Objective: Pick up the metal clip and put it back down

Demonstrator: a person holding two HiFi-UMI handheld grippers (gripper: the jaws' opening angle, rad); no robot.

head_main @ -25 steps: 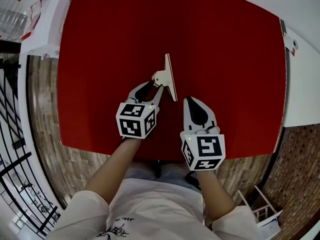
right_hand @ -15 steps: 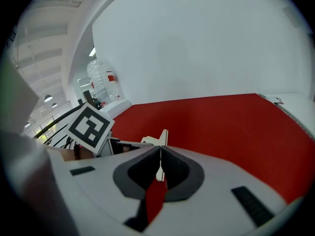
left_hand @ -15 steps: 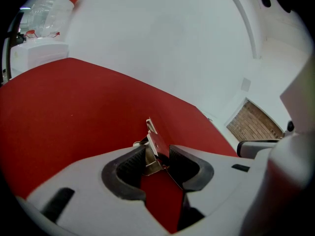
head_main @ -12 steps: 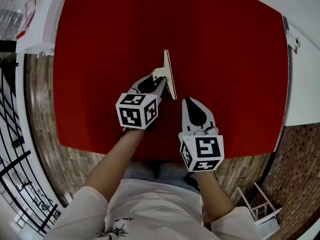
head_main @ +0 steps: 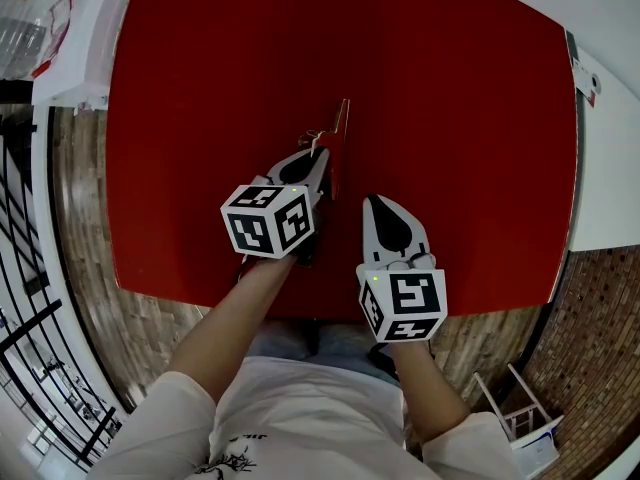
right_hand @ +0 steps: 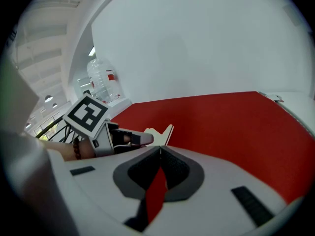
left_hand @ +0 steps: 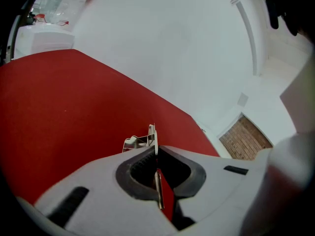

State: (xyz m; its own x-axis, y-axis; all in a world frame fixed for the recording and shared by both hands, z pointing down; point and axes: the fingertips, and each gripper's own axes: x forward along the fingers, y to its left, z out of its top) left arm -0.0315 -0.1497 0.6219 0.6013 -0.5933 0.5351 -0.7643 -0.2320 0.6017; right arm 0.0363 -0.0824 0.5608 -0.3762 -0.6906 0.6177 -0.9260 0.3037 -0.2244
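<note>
The metal clip (head_main: 340,128) stands edge-on at the middle of the red table (head_main: 450,118), its wire handle toward the left. My left gripper (head_main: 322,156) has just closed its jaws, and the clip's thin plate (left_hand: 157,186) runs between them, with the clip's handle (left_hand: 140,140) poking out past the tips. The left gripper (left_hand: 156,151) is shut on it. My right gripper (head_main: 380,203) rests shut and empty on the table just right of the clip. In the right gripper view the clip (right_hand: 160,133) and the left gripper (right_hand: 130,138) show beyond the right gripper (right_hand: 160,149).
A white cabinet (head_main: 85,48) stands off the table's far left corner, with a water bottle (right_hand: 101,82) on it. A white counter (head_main: 605,168) lies along the right side. A black railing (head_main: 20,268) is at the left, a white rack (head_main: 520,418) at the lower right.
The left gripper has shut on the clip and rolled. The clip, shown flat and pale before, now stands on edge. The right gripper has stayed put.
</note>
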